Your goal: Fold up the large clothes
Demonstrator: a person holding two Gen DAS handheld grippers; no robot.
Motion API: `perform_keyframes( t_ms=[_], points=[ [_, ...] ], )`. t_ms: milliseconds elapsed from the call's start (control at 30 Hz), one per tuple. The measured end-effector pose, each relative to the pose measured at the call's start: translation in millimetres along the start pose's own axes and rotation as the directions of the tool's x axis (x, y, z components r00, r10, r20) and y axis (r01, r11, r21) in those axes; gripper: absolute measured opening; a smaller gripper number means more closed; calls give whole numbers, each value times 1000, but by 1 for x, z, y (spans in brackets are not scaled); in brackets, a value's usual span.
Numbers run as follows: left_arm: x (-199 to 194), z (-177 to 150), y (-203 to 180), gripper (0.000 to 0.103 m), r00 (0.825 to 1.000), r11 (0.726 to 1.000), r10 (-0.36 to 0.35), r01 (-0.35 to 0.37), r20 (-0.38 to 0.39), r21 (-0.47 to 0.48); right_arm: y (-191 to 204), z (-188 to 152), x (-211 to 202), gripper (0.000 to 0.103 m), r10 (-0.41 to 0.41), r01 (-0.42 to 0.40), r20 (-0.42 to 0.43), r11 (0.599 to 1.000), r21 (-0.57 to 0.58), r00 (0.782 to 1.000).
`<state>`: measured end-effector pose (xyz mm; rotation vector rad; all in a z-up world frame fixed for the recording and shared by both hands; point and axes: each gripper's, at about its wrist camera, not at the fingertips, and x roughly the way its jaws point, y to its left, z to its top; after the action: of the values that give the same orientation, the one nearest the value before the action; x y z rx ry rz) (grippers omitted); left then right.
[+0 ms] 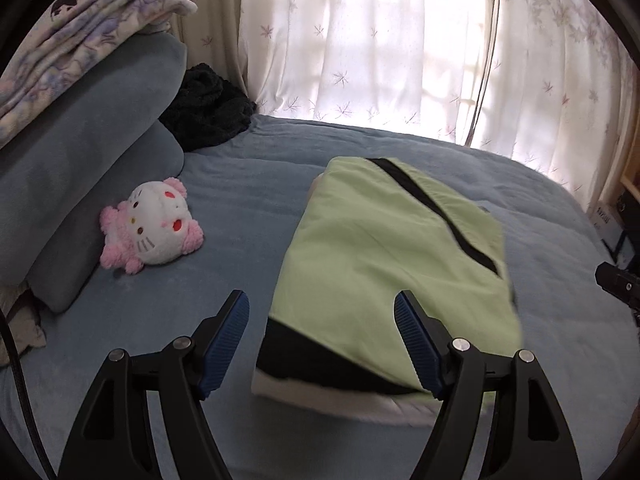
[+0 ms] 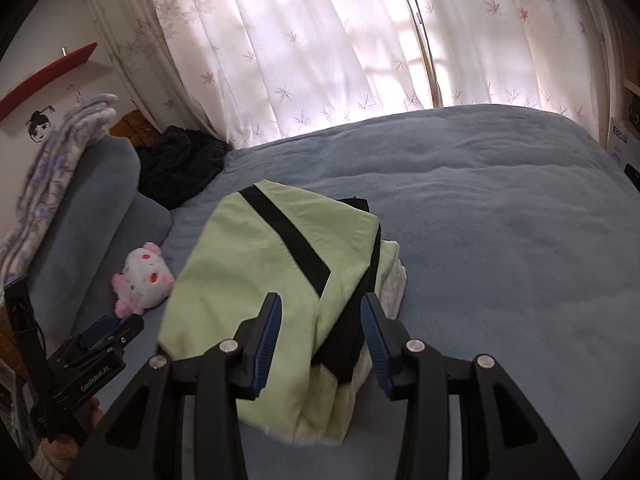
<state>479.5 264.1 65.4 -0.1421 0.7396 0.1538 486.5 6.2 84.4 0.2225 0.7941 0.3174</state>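
Green and black, the folded jacket [image 1: 384,256] lay in the middle of the bed [image 2: 500,232]. It looked soft, light and floppy, so I would pinch a thick folded edge. My left gripper [image 1: 322,344] and right gripper [image 2: 320,344] were both open, holding nothing. A plush toy [image 1: 154,226] sat by the pillows.

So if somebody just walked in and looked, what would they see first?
Probably the light green garment with black stripes, folded into a bundle in the middle of the blue bed. Next, the pink and white plush toy lying to its left, beside the blue pillows. Both the left gripper and the right gripper hang open just above the garment's near edge.
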Motion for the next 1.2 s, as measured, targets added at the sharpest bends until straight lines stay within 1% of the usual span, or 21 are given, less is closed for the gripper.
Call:
perform_keyframes(
  t_ms=[133,233,267,333,367,433,467,533,567,633,733,833,900,1000,1100,1200],
  points=[
    [-76,-7,-6,74,999,1000,-15,15,28,16,12,-11,-82,42,10,-9,18,999,-41,1000],
    [-137,-13,-15,74,997,999,-27,25,73,35,19,-23,-143,45,7,-4,35,997,-80,999],
    [-160,-15,-18,75,995,999,-34,31,90,38,21,-25,-157,45,7,-4,38,996,-88,999],
    [-201,-21,-21,80,991,998,-58,54,124,35,24,-35,-204,45,9,-3,54,994,-107,998],
    [-216,-24,-23,81,988,997,-67,63,137,35,25,-38,-219,45,11,-4,64,994,-108,998],
    [-253,-36,-28,82,982,996,-90,84,164,40,26,-50,-266,47,28,-19,88,995,-103,996],
    [-271,-44,-32,82,979,993,-108,100,173,55,26,-56,-285,50,38,-28,98,995,-98,994],
    [-299,-60,-41,83,977,991,-119,106,180,82,26,-69,-322,55,55,-44,125,995,-95,991],
    [-313,-70,-45,83,975,988,-134,117,178,99,26,-76,-336,58,60,-48,133,994,-97,989],
    [-334,-90,-54,85,973,984,-151,131,175,122,26,-94,-362,60,71,-57,141,993,-106,987],
    [-358,-127,-66,87,972,978,-166,141,165,155,25,-124,-386,61,87,-73,123,991,-116,989],
    [-369,-163,-77,88,971,970,-192,166,145,176,15,-157,-396,61,88,-78,101,991,-104,991],
    [-372,-193,-85,88,969,966,-213,189,125,177,4,-179,-394,61,107,-101,68,991,-90,992],
    [-365,-228,-97,88,970,960,-220,198,99,196,-18,-218,-382,62,109,-108,15,993,-43,994],
    [-352,-271,-113,88,969,952,-237,219,65,214,-37,-259,-367,62,76,-76,-20,997,-19,997],
    [-340,-302,-125,88,971,950,-230,212,57,230,-52,-292,-353,62,45,-45,-30,999,-3,999]
  ],
)
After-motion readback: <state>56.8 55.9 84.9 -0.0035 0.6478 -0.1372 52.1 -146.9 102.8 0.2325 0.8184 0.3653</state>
